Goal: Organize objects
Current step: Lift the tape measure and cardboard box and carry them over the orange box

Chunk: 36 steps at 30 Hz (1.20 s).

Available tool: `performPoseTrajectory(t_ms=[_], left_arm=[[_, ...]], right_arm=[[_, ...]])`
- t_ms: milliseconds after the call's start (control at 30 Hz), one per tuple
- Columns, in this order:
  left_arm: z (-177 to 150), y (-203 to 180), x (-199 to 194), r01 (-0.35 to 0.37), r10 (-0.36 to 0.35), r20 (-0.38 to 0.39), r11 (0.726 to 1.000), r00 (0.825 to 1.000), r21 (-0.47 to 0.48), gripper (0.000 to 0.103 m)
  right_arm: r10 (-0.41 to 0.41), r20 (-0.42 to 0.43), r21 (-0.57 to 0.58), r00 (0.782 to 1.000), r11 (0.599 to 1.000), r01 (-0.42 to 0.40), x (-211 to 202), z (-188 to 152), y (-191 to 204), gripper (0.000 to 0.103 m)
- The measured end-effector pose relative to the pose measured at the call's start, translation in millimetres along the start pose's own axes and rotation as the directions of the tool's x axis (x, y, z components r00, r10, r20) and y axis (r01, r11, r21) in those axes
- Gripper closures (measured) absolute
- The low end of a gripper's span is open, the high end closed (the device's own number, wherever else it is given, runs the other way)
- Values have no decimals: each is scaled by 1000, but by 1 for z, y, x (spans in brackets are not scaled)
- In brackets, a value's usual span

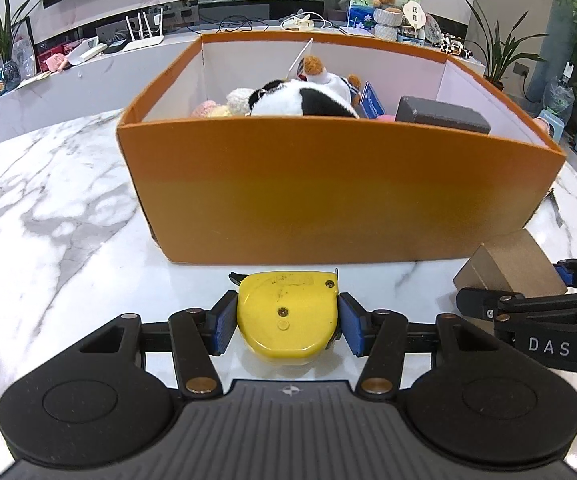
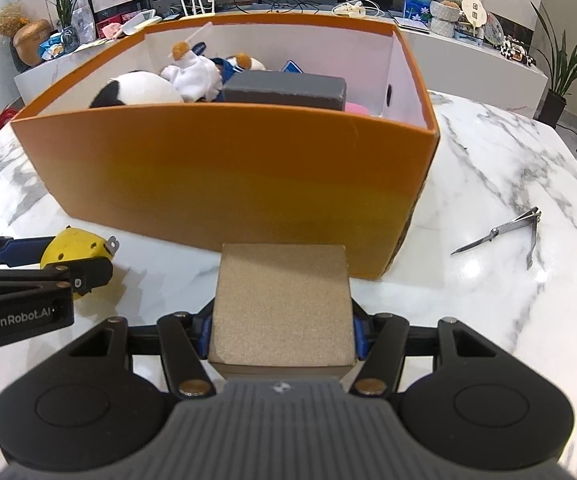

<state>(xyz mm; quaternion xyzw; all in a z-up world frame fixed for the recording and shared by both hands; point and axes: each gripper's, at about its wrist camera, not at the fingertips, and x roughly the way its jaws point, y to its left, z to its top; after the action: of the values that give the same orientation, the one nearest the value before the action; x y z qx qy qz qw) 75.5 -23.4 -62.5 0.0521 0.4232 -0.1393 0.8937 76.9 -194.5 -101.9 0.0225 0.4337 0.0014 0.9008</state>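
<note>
In front of the orange box (image 1: 328, 184), on the marble tabletop (image 1: 48, 208):

Item 1, yellow tape measure (image 1: 286, 316). Sits between the blue pads of the left gripper (image 1: 286, 318), which is clamped on its two sides. Flat face turned up; its metal tape tip (image 2: 111, 246) points toward the near wall of the orange box. Whether it rests on the tabletop or is raised just off it cannot be told.

Item 2, tan block (image 2: 282, 304). Held between the pads of the right gripper (image 2: 282, 330), jaws narrowed onto its sides. Long axis runs away from the gripper toward the orange box, the far end close to the box's near wall.

Item 3, nail clipper (image 2: 500, 232). Lies lever-open on the tabletop, to the right of the orange box, well apart from both grippers. Seen in the right wrist view only.

Inside the orange box: black-and-white plush toy (image 1: 300, 102), grey block (image 1: 442, 114), other soft toys.

View notes: the left wrist view shows the tape measure's full top face and only a corner of the tan block (image 1: 508, 268); the right wrist view shows the tan block's whole top and the tape measure (image 2: 74, 246) edge-on, to the left.
</note>
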Motion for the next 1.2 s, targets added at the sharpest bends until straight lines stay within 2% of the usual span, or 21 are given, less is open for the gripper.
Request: performPoseTrajectory(t_ms=[467,733,900,1000,1200], left_arm=[[9,-1,-60,37,-39,116,999,992,19,41],[24,5,-80,34,-32,171,999,985,-7,41],[54,14,-93,51,-40,221,998,975,-45,41],[80,17,-95,48,-37,248,998,968,-37,41],[142,19,-71,54,-47,251,998,967,-22,41]], right_arm=[[103,106,-70,989,993,-96,-74,7,20,42],[113,177,-71,978,992,-102,-102,21,22,42],[117,219,-37,969,993,-112,-115,43,15,42],[114,239,-41,964,993,-107,-118,64,10,42],[108,239,-44,965,994,-100,-96,122,-2,42]])
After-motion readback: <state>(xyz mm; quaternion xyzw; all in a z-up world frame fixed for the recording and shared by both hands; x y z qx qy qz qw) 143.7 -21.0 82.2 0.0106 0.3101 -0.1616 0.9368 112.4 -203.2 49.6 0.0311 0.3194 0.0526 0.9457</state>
